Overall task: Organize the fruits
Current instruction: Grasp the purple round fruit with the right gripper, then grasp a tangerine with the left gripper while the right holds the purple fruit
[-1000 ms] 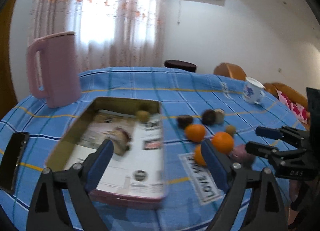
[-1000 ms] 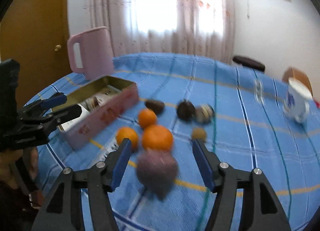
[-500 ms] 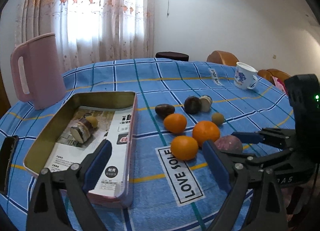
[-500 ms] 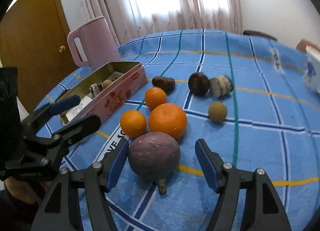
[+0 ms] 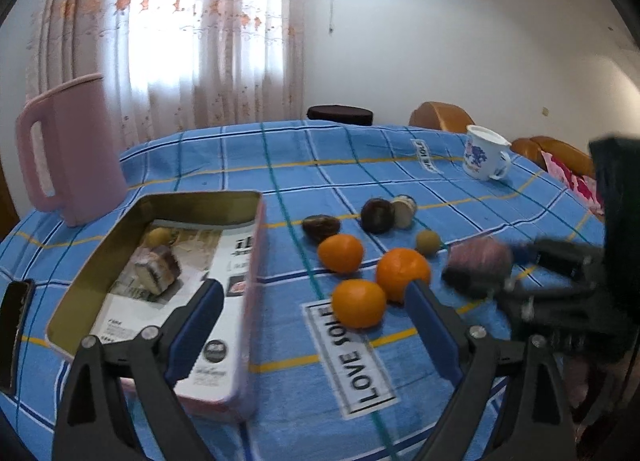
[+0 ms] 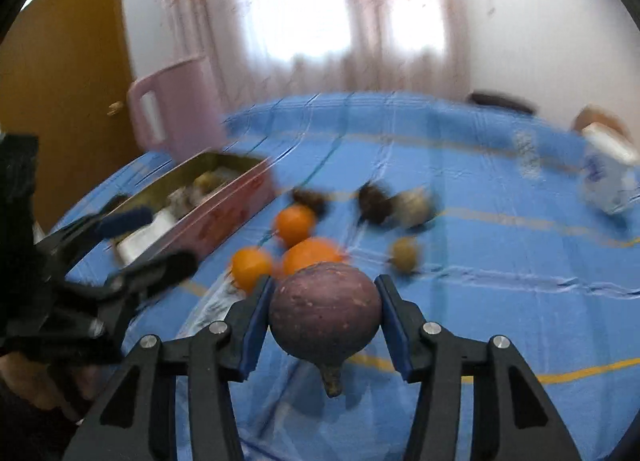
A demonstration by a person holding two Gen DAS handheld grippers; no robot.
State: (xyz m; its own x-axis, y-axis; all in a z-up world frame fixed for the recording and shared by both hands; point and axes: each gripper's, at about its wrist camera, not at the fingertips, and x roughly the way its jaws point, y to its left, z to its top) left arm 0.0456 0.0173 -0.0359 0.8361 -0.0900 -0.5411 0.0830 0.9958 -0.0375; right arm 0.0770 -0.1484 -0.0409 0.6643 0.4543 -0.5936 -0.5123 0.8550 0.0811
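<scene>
1. Left wrist view: the left gripper point(image 5: 312, 325) stood wide with nothing between its fingers, hovering over the tin's point(image 5: 256, 301) right wall near the table's point(image 5: 280, 401) front edge. Three oranges point(image 5: 359, 303) lay clustered mid-table; just right of them the purple fruit point(image 5: 480, 261) showed as a blur in the right gripper point(image 5: 516, 261).

2. Right wrist view: the right gripper's point(image 6: 325, 317) jaws had just been closing, and both pads pressed the purple fruit point(image 6: 325, 315) at its widest girth, stem hanging down. It looked firm-skinned, round and light (likely to roll if released early), so holding across the middle seemed right.
</scene>
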